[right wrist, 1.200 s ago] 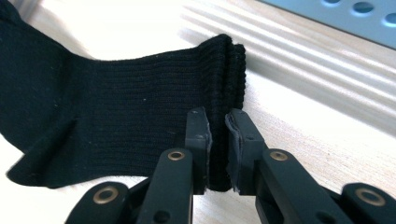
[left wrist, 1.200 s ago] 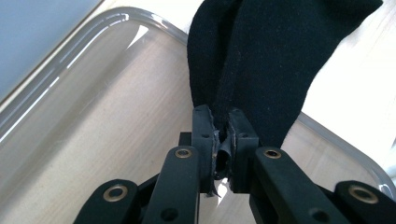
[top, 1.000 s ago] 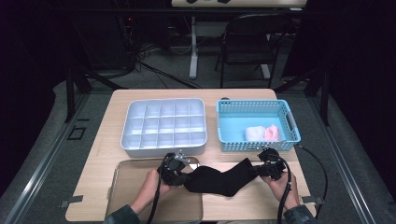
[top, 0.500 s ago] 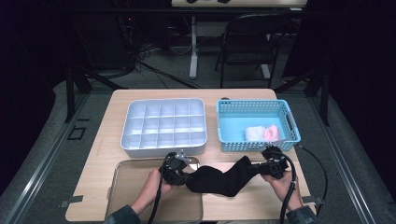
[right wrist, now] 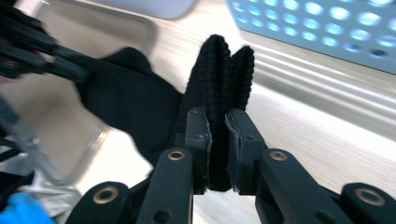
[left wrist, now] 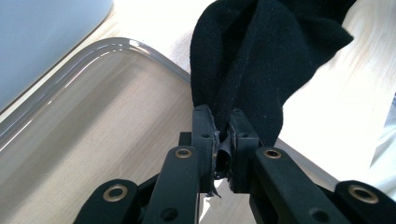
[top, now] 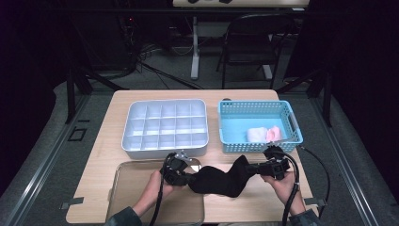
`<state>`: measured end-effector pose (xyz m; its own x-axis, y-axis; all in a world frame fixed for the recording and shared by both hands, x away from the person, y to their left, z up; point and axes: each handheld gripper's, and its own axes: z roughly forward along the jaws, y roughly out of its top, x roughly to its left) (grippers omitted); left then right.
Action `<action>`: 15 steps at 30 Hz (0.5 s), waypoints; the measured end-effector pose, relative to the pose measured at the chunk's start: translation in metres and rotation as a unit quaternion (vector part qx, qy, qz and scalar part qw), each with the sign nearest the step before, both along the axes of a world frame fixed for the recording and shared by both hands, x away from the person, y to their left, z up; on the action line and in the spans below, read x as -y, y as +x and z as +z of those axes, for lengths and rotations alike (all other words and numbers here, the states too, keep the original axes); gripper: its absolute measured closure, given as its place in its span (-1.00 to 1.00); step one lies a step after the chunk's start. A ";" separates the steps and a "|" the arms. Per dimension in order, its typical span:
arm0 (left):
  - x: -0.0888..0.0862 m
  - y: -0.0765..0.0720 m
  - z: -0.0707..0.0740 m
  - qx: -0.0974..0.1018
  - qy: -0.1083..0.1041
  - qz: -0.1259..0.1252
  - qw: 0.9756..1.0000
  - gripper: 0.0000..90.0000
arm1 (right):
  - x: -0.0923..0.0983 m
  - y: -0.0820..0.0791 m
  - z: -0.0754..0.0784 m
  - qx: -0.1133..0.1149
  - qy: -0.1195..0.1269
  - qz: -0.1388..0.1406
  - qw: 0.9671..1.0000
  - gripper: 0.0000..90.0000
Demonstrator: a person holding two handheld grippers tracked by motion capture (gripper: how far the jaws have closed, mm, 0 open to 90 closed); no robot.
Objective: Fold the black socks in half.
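One black sock (top: 221, 181), one blue basket (top: 230, 136), one grey divided box (top: 129, 141), one clear tray (top: 122, 188), two tongs.

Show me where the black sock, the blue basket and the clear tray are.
black sock (top: 221, 180), high view, middle of the cloth.
blue basket (top: 259, 147), high view, near wall.
clear tray (top: 129, 188), high view, bare floor.
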<state>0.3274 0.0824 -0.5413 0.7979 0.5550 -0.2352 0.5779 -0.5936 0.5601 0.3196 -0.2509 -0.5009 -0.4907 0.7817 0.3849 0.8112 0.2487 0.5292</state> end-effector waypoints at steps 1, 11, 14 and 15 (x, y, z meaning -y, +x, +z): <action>0.000 0.000 0.000 0.000 0.000 0.000 1.000 0.87 | -0.001 0.000 0.001 0.001 -0.001 0.002 1.000 0.77; 0.004 0.001 -0.002 -0.018 -0.017 0.003 1.000 0.87 | -0.015 -0.005 0.011 0.013 0.004 0.017 1.000 0.77; 0.006 0.001 -0.001 -0.024 -0.023 0.003 0.999 0.86 | -0.021 -0.007 0.014 0.020 0.001 0.022 1.000 0.77; 0.006 0.001 -0.001 -0.024 -0.023 0.003 0.999 0.87 | -0.021 -0.007 0.014 0.020 0.001 0.022 1.000 0.77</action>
